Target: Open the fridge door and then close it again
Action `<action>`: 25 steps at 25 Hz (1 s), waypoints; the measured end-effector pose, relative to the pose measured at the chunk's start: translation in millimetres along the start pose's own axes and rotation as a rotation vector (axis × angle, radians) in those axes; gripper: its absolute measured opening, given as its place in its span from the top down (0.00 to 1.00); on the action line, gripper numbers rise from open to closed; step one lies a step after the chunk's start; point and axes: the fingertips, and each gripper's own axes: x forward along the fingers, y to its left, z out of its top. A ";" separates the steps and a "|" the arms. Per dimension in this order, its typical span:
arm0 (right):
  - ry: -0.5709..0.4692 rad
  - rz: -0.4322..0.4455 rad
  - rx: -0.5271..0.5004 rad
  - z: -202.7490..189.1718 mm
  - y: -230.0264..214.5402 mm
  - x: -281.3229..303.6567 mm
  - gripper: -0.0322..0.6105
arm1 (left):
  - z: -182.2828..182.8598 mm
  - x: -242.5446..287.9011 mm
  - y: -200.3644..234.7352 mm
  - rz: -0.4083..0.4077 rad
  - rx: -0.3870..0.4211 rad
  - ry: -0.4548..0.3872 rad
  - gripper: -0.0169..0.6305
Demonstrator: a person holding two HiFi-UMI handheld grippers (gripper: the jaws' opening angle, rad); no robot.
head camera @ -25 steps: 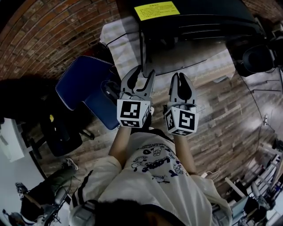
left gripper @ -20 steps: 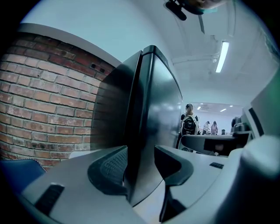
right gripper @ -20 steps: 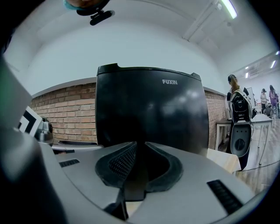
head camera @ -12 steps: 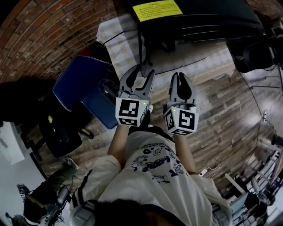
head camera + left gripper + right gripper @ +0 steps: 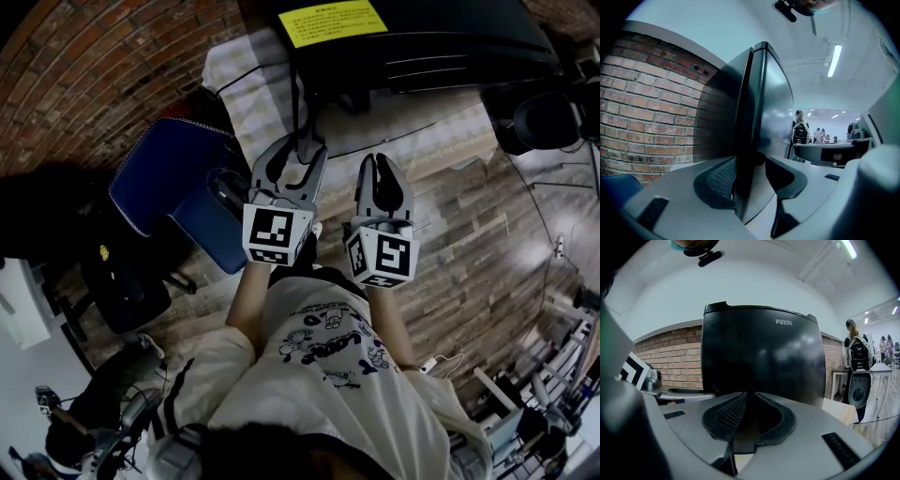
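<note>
**Colleague:** Where is the fridge?

**Operator:** Straight ahead of me. The fridge (image 5: pixel 412 37) is a tall black box with smooth, glossy sides and a softly rounded top. It stands at the far edge of the plank floor (image 5: pixel 478 244), with the rough brick wall (image 5: pixel 103 75) behind it. A flat yellow label (image 5: pixel 330 21) lies on its top.

**Colleague:** And the door?

**Operator:** The fridge door (image 5: pixel 771 108) is a curved, mirror-like slab. In the left gripper view its vertical edge runs up right between my fingers (image 5: pixel 717 180). I cannot tell whether it is fully seated against the body.

**Colleague:** So the left one is gripping it?

**Operator:** No. My left gripper (image 5: pixel 304 150) has its fingers spread wide, and they have just been opening. The door's edge stands between them, but the dark meshed pads do not press on it. One sits just beside the edge and the other stands clear.

**Colleague:** The right one?

**Operator:** My right gripper (image 5: pixel 379 161) is closed with nothing in it. Its curved grey fingers meet at the tips, facing the fridge's shiny front and apart from it.

**Colleague:** Anything else nearby?

**Operator:** I see a blue padded chair (image 5: pixel 173 187) with a white stitched border on the floor, beside the left gripper. Each gripper carries a marker cube (image 5: pixel 275 234) with black-and-white squares.
</note>
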 end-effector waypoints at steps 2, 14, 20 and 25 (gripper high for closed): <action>0.001 0.000 0.000 -0.1 -0.8 0.7 0.84 | 0.3 0.4 -0.1 -0.009 0.008 -0.003 0.68; 0.009 0.014 0.000 -3.5 0.2 6.5 0.84 | 1.7 5.0 -2.3 -0.078 0.047 -0.016 0.67; 0.011 0.004 0.005 -6.1 -4.8 6.6 0.84 | 1.8 4.9 -1.7 -0.077 0.029 -0.032 0.67; 0.005 -0.014 0.019 -8.3 -11.0 7.5 0.84 | 0.6 3.9 -0.2 -0.086 0.040 -0.037 0.67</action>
